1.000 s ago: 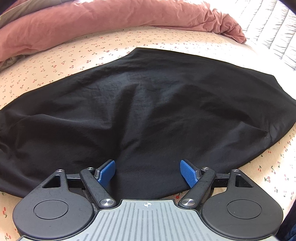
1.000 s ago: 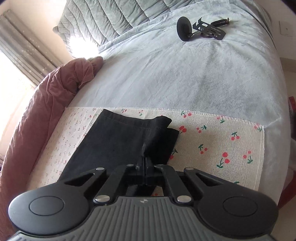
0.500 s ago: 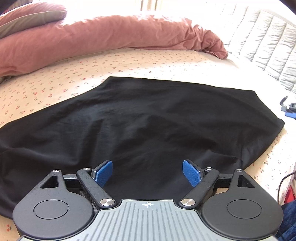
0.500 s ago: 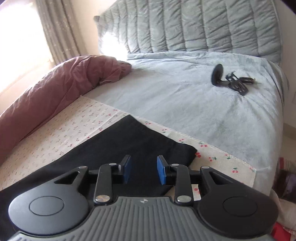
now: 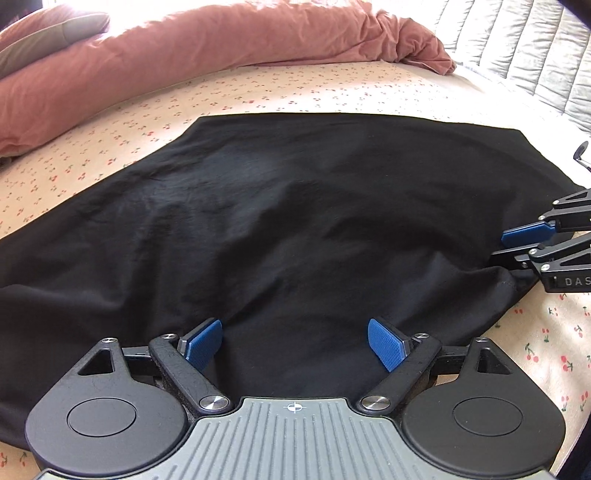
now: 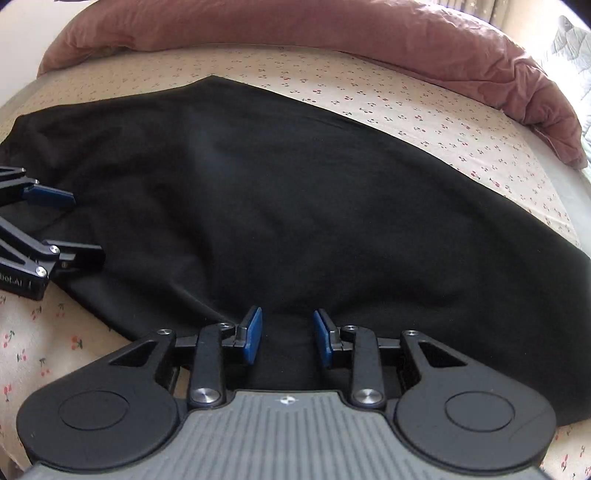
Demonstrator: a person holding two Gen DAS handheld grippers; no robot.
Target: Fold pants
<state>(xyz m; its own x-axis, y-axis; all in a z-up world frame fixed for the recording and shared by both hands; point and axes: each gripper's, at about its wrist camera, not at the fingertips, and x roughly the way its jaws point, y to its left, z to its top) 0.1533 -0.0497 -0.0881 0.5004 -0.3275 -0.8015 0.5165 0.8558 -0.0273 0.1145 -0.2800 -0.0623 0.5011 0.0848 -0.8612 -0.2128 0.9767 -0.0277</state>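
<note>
Black pants lie flat on the bed, left gripper and right gripper poised over the near edge, jaws open and empty, the left having just been widening, apparently ready to pinch for a fold.

A bed fills both views, covered by a cream sheet printed with small red cherries. A rumpled dusty-pink duvet is bunched along the far edge, with a grey-and-pink pillow at its left end. A quilted pale grey headboard stands to the right, and strong daylight washes over the top of the bedding.
</note>
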